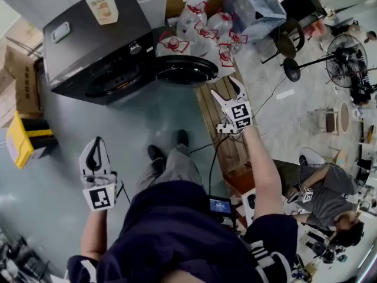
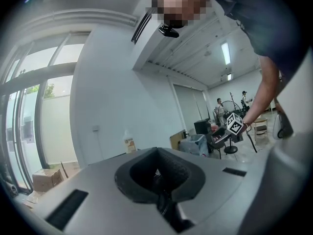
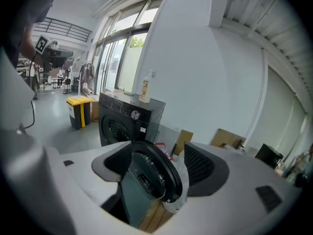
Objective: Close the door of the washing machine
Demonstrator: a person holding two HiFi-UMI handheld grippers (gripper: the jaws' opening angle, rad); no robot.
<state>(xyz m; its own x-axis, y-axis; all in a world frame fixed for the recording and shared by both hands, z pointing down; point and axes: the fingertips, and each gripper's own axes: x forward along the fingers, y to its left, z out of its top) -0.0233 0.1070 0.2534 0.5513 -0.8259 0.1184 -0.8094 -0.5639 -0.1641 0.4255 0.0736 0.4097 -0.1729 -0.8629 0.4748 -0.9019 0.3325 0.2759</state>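
Two handheld grippers and one dark grey front-loading washing machine [image 1: 97, 43] fill the scene. The machine's single round black door [image 1: 185, 70] stands swung wide open at its right side, clear of the drum opening. The right gripper [image 1: 224, 88] is held out toward that door with its jaws spread wide and nothing between them; the door sits ahead of it, apart from both jaws. The left gripper [image 1: 96, 149] hangs low at the person's side, jaws pressed together and empty.

One pale plastic bottle with an orange label [image 1: 101, 3] stands on the machine's top. At least five clear plastic bags with red ties [image 1: 203, 31] are heaped just behind the door. One yellow lidded bin [image 1: 23, 139] sits on the floor left of the machine, with brown cardboard boxes [image 1: 17, 75] near it. One black chair [image 1: 290, 37], one black pedestal fan [image 1: 347, 61] and one seated person in grey [image 1: 321, 187] occupy the right.

Wooden planks [image 1: 227, 137] lie on the smooth grey floor [image 1: 53, 181]; white walls and tall windows [image 3: 120, 58] enclose the room.
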